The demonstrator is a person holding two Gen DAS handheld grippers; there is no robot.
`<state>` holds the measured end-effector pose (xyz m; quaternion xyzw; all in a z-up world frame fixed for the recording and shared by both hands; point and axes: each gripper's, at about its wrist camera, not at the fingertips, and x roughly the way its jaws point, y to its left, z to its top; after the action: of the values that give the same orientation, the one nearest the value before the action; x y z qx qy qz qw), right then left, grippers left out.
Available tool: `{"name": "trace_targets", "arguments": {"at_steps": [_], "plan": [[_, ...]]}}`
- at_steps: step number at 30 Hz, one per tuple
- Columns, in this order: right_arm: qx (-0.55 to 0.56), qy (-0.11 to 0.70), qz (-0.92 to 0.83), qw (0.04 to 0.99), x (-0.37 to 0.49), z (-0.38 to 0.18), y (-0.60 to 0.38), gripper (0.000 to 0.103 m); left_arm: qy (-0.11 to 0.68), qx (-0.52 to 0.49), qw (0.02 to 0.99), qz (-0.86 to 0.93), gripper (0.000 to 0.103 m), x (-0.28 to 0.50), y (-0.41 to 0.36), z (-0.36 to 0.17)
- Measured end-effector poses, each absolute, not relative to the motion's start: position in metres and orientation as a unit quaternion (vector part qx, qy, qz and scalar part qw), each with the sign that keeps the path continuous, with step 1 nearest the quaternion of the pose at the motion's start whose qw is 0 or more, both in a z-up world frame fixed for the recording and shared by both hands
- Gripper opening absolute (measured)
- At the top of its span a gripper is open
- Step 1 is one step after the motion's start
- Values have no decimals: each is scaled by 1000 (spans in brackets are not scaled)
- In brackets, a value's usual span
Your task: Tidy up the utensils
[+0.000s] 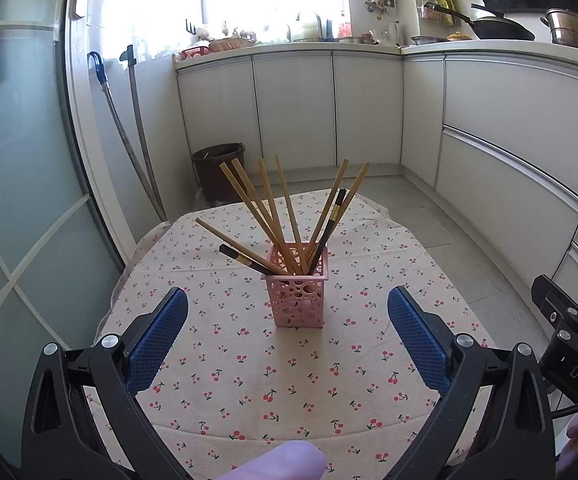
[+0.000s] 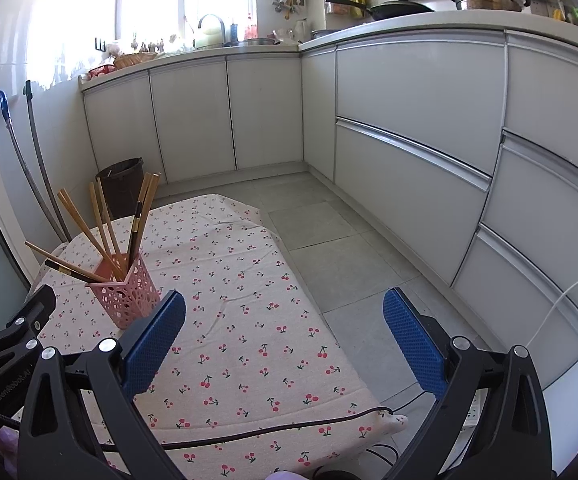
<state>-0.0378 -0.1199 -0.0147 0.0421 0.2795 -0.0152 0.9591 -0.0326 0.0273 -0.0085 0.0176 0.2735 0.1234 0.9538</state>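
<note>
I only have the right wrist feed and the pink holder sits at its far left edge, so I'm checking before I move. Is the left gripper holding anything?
Observer: No. The left gripper is open and empty, its fingers apart, short of the pink holder.
Operator: Is the holder lined up with it?
Observer: Yes, the holder stands upright on the cherry-print cloth, roughly centred between the fingers in the left wrist view.
Operator: Are all the chopsticks wooden?
Observer: No. Two dark chopsticks with gold bands stand among the wooden chopsticks in the holder.
</note>
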Motion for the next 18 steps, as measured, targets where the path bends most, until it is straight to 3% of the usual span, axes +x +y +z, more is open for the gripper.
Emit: {"name": "trace_targets", "arguments": {"at_steps": [18], "plan": [[44,284,-16,958,-38,-17,-118,96,280,19,951,127,96,-31,29,-11]]}}
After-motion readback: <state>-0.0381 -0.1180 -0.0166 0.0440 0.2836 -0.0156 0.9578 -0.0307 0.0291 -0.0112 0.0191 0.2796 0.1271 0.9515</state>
